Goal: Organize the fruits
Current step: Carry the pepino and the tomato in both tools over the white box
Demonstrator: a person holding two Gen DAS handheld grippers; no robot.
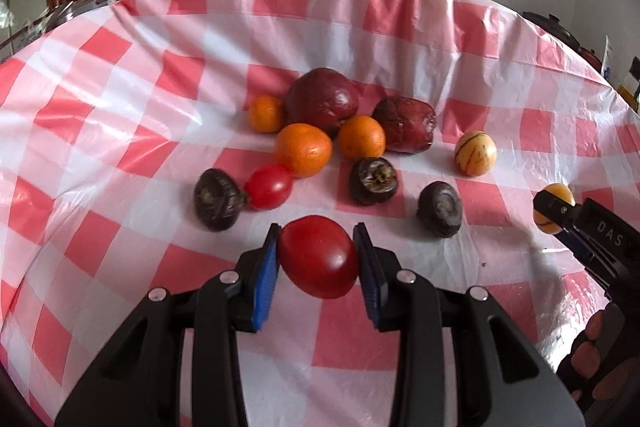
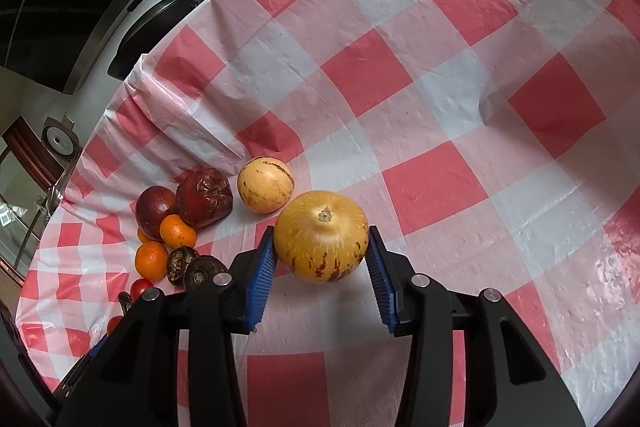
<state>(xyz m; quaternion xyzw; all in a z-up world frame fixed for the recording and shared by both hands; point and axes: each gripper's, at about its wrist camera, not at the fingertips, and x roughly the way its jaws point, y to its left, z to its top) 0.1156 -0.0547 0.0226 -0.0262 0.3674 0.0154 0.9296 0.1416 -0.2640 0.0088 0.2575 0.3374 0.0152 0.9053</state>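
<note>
A: Right, left wrist view first. The left claw (image 1: 316, 255) is pinching the big tomato (image 1: 319, 257), blue pads (image 1: 265, 277) pressed on both flanks, fruit near the front of the desk (image 1: 120, 75) w/ its checked cloth. Can't tell if it's lifted clear or resting.

B: Handling?

A: Prob. light, smooth, glossy skin, so slippery, and soft enough to bruise or split. Grip across the widest part, as now, gentle squeeze only. Rest of the fruit sits beyond it: small tomato (image 1: 268, 186) touching an orange (image 1: 303, 149), two more oranges, two dark red fruits (image 1: 322, 101) behind, three dark purple ones (image 1: 218, 199) spread across the front row, a striped yellow fruit (image 1: 475, 153) apart to the right. The right claw (image 1: 554, 211) shows at the right edge on another yellow one.

B: OK, right wrist view?

A: Right claw (image 2: 321, 253) clamped on the yellow melon-like fruit (image 2: 321, 235), stem end facing the cam, pads at its sides. Looks firm-rinded, heavier than the tomato, round, so it could roll out if the hold drifts off the equator. Its twin (image 2: 265, 185) lies just behind, the pile of oranges and dark fruit to the left. Wide bare cloth to the right, room to sort into groups, I'd judge.
</note>
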